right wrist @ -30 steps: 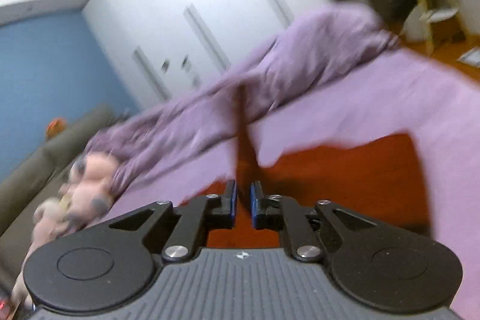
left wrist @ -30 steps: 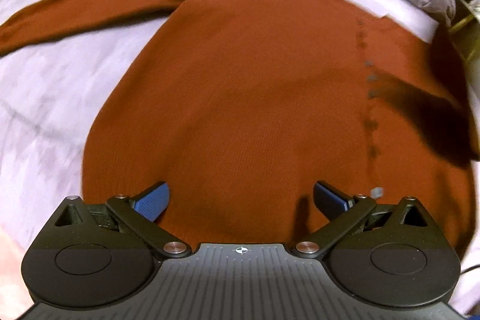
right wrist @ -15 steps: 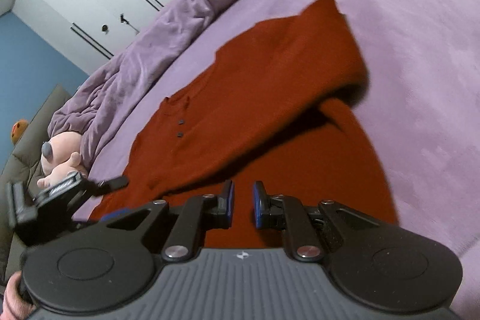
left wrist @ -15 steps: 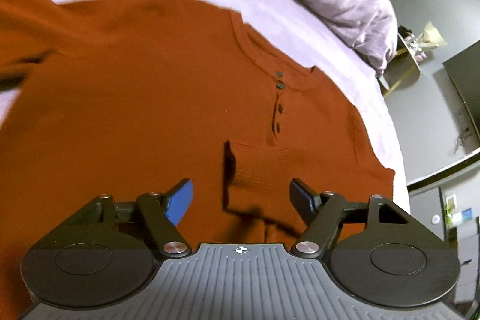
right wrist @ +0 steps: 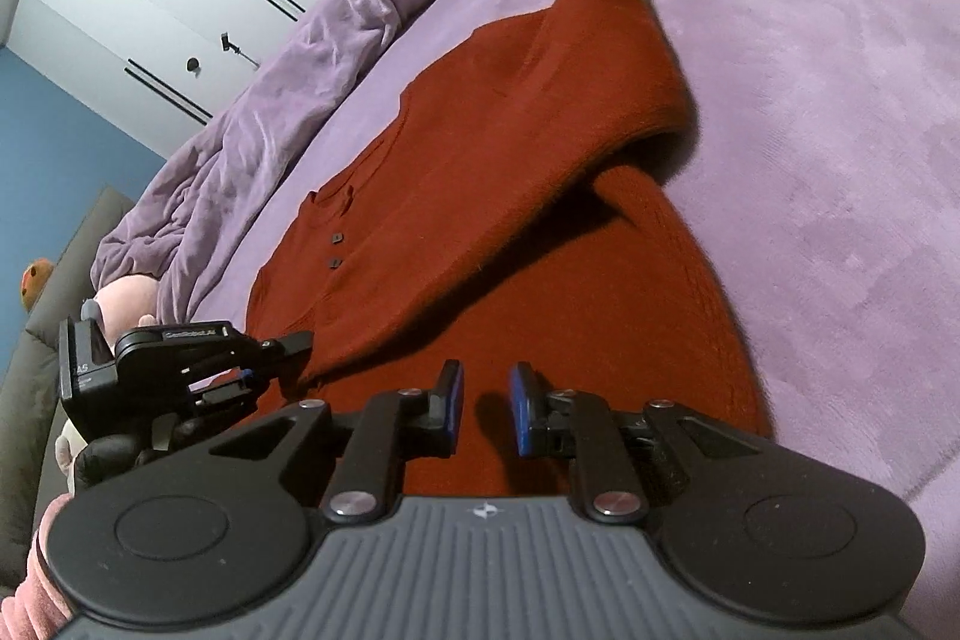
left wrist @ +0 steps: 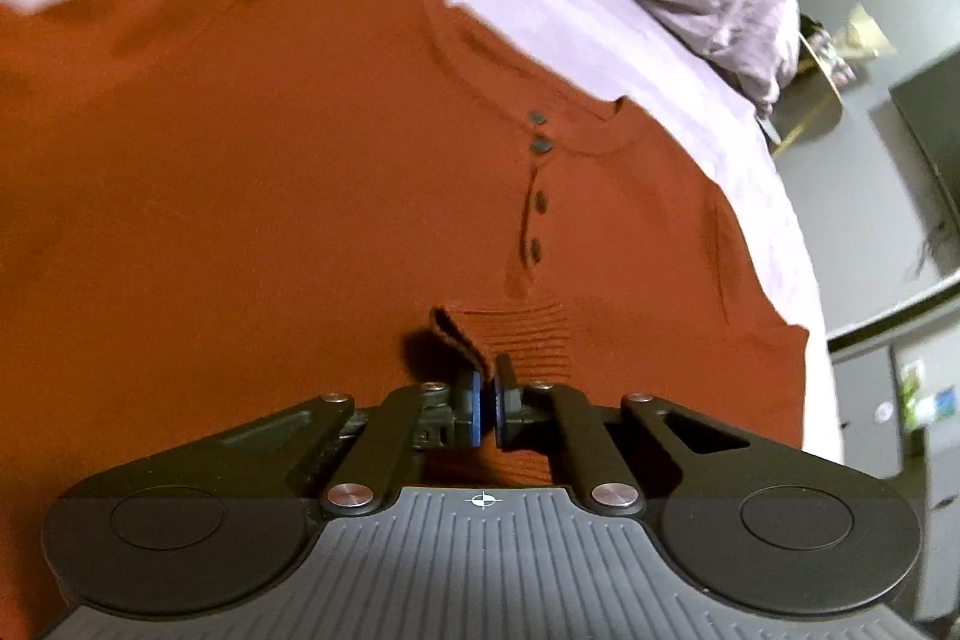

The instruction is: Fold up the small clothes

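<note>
Rust-red henley shirt (left wrist: 252,196) lies flat on the lilac bed (right wrist: 810,58), one sleeve folded across. Left tongs (left wrist: 487,403) have just closed, pinching the ribbed cuff (left wrist: 516,334); right tongs (right wrist: 485,409) are opening, empty (nothing between). Judged next: carry the cuff inward.

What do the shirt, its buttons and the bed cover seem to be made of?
Shirt: rust-red knit, probably cotton; matte, with a ribbed cuff.
Buttons: small, dark, dull; likely plastic, too small to tell.
Bed cover: lilac plush, perhaps fleece or velvet; short nap with soft sheen.
</note>
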A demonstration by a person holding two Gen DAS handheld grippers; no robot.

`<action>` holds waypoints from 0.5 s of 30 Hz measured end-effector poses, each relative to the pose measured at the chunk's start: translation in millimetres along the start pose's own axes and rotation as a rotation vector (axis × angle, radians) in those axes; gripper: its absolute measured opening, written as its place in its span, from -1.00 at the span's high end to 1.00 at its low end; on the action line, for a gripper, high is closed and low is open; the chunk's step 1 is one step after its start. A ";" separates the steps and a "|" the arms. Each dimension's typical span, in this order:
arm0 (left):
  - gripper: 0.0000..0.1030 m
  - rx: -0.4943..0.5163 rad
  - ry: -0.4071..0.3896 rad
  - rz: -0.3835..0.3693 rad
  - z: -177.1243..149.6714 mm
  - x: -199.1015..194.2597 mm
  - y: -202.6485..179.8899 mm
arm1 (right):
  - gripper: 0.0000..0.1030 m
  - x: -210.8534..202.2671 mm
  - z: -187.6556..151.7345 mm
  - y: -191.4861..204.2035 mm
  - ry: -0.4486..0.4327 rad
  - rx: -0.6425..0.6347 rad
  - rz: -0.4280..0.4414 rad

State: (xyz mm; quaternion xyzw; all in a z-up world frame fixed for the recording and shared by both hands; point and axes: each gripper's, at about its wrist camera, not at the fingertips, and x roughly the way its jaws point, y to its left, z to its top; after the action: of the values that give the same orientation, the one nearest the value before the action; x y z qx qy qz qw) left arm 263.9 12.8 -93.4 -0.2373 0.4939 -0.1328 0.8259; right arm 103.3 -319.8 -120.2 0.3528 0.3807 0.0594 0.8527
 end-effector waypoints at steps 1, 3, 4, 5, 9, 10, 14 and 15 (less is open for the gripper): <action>0.90 0.031 -0.020 0.007 2.9 -4.2 -4.2 | 0.68 0.6 0.6 1.5 0.001 -0.007 -0.005; 0.90 0.086 -0.073 0.015 14.7 -16.5 -12.2 | 0.68 3.0 3.9 5.3 0.004 -0.028 -0.015; 0.90 0.102 -0.103 0.017 22.1 -24.2 -15.2 | 0.68 3.2 5.2 6.5 0.000 -0.039 -0.022; 0.90 0.115 -0.138 0.023 30.1 -32.4 -17.0 | 0.68 5.0 8.6 8.2 -0.004 -0.050 -0.035; 0.90 0.217 -0.301 0.188 58.5 -61.5 -14.0 | 0.66 13.9 27.5 8.7 -0.036 -0.065 -0.083; 0.90 0.230 -0.328 0.242 63.6 -64.7 -9.0 | 0.64 16.6 33.5 7.4 -0.049 -0.063 -0.099; 0.90 0.135 -0.321 0.289 77.2 -66.8 26.6 | 0.51 24.0 50.2 2.8 -0.081 -0.029 -0.112; 0.90 0.105 -0.311 0.272 77.1 -67.8 35.4 | 0.51 24.6 53.1 3.3 -0.080 -0.023 -0.095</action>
State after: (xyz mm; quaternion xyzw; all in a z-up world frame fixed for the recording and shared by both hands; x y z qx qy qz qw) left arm 298.9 93.8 -30.1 -0.1425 0.3803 -0.0075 0.9138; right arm 157.9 -337.8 -108.6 0.3266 0.3617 0.0091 0.8732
